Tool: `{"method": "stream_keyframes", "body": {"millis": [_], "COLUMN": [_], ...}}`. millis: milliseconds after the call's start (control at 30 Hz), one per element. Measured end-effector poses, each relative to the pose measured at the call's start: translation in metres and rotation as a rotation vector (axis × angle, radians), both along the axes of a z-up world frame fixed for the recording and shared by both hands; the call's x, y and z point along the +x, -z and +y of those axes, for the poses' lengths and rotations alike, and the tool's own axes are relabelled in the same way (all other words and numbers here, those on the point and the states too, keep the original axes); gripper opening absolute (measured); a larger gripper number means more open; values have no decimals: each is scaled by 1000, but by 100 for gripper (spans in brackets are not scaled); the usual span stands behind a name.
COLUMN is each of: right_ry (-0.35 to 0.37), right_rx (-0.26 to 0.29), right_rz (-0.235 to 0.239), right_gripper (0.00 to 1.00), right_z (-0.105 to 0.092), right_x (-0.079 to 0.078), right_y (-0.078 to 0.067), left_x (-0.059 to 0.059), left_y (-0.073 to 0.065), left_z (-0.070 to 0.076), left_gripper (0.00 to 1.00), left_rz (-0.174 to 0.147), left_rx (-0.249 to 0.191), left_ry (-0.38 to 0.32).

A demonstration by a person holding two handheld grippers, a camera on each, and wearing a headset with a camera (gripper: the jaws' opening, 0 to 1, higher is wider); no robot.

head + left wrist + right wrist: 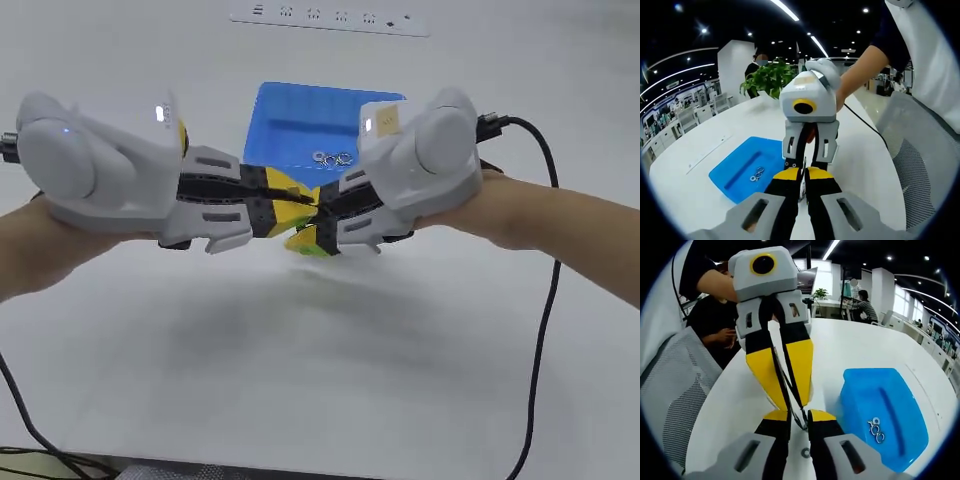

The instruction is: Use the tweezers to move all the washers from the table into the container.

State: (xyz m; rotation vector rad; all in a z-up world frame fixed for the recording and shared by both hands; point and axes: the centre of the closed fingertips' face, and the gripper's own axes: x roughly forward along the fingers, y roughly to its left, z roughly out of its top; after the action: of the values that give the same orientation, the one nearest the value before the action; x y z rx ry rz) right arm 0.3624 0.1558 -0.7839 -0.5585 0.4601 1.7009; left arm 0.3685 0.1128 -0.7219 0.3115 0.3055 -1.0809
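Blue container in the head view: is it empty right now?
No, a small cluster of washers already lies on the floor of the blue container.

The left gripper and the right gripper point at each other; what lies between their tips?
Thin tweezers, which the left gripper holds, reach to the right gripper. The right gripper view shows this.

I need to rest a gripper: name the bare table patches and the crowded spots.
Bare: the wide table stretch nearer than both grippers, between the side cables. Crowded: the middle, where the left gripper and right gripper meet fingers-first before the blue container of washers.
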Motion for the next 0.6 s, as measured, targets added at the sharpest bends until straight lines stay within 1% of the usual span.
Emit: {"method": "stream_keyframes", "body": {"millis": [133, 300, 400, 433, 467, 500, 600], "right_ry": [-11, -32, -26, -26, -31, -32, -24], "right_rx": [-8, -3, -2, -1, 0, 0, -1], "right_rz": [-24, -72, -71, -70, -74, -80, -87], "right_gripper": [13, 11, 10, 10, 10, 10, 10], "right_z": [-1, -1, 0, 0, 0, 0, 0], "right_x": [1, 1, 3, 3, 2, 1, 1], "right_y": [1, 1, 1, 1, 1, 1, 0], "left_x": [0, 3, 6, 6, 5, 5, 3], "left_y": [0, -1, -1, -1, -1, -1, -1], "left_z": [-1, -1, 0, 0, 0, 0, 2], "left_gripper": [7, 7, 7, 7, 8, 8, 9], "left_rz": [-2, -9, -20, -18, -7, -7, -20], "left_rx": [0, 4, 12, 11, 0, -3, 8], "left_ry": [0, -9, -31, -34, -40, -46, -60]}}
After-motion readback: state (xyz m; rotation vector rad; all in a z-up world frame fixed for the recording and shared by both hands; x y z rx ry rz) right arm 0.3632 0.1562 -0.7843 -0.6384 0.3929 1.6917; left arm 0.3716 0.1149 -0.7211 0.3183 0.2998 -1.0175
